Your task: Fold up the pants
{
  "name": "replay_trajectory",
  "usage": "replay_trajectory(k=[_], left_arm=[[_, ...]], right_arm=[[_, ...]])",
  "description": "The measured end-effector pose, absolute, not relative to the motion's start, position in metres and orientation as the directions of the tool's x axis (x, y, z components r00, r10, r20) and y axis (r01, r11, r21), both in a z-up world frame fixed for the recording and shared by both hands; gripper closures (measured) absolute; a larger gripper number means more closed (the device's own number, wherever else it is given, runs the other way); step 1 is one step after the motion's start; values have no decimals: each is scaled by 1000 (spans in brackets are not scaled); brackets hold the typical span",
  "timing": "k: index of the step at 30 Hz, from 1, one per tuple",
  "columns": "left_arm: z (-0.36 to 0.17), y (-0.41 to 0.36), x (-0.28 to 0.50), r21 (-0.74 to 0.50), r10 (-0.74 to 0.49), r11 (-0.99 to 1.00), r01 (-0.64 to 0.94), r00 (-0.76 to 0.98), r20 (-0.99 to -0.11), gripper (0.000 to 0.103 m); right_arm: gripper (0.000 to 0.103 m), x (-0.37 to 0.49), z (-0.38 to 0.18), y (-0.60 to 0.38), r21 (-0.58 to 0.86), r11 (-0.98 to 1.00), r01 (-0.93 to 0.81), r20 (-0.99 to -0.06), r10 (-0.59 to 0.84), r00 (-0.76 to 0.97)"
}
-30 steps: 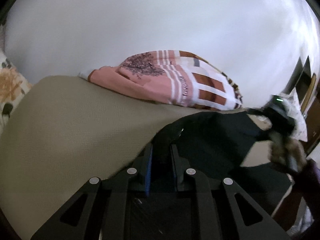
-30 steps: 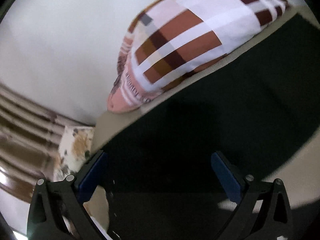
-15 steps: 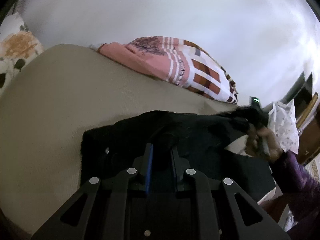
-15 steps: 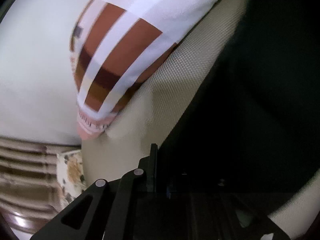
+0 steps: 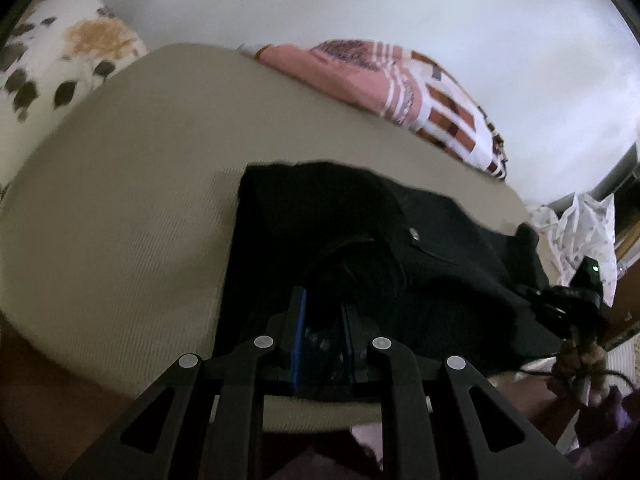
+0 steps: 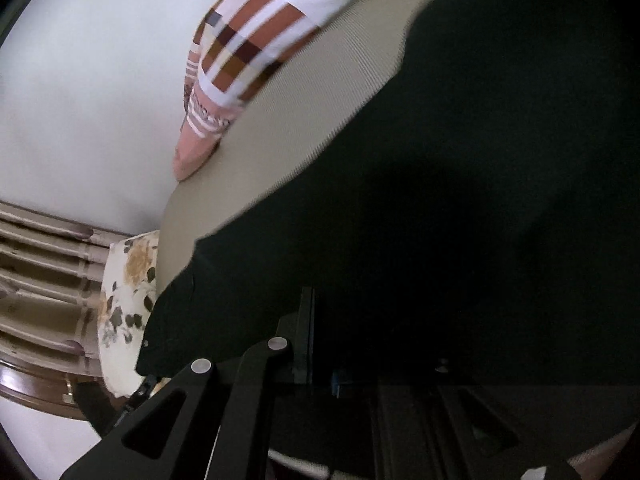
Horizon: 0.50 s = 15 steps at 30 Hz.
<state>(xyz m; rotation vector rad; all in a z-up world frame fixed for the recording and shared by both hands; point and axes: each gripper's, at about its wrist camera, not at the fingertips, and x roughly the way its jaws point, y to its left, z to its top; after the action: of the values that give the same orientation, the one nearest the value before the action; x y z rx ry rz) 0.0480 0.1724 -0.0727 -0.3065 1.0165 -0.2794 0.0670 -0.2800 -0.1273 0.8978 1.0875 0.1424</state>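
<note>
Black pants (image 5: 420, 236) lie bunched on a beige bed (image 5: 140, 200), near its front edge. My left gripper (image 5: 323, 308) is shut on a fold of the dark cloth, which shows between its blue pads (image 5: 299, 336). In the right wrist view the pants (image 6: 460, 200) fill most of the picture and drape over my right gripper (image 6: 324, 344). Its jaws are drawn together on the cloth, and one finger is hidden under it. The right gripper (image 5: 560, 294) also shows at the far right of the left wrist view, gripping the pants' other end, with a hand (image 5: 580, 360) behind it.
A pink and brown checked pillow (image 5: 400, 80) lies at the bed's far side against a white wall (image 5: 360, 0). A floral cushion (image 5: 60, 68) sits at the left end. A white patterned bag (image 5: 576, 232) stands past the right end. Bare bedding (image 6: 320, 100) stretches left of the pants.
The right gripper went from wide open to closed on the black cloth. Both grippers drew the pants toward the bed's near edge, and more bare bedding now shows beyond them.
</note>
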Motion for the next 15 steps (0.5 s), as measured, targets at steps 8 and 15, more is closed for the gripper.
replay_trajectory(k=[8,15], left_arm=[[-98,185,25,-342,-315,940,15,430,-846,87],[-97,193,11,-319,-277,947,-26,432,-858,87]], right_arm=[[97,28,-150,-264,697,629,345,-711,543,447],[97,16,-161,-261,702,619,353,-709,555,435]])
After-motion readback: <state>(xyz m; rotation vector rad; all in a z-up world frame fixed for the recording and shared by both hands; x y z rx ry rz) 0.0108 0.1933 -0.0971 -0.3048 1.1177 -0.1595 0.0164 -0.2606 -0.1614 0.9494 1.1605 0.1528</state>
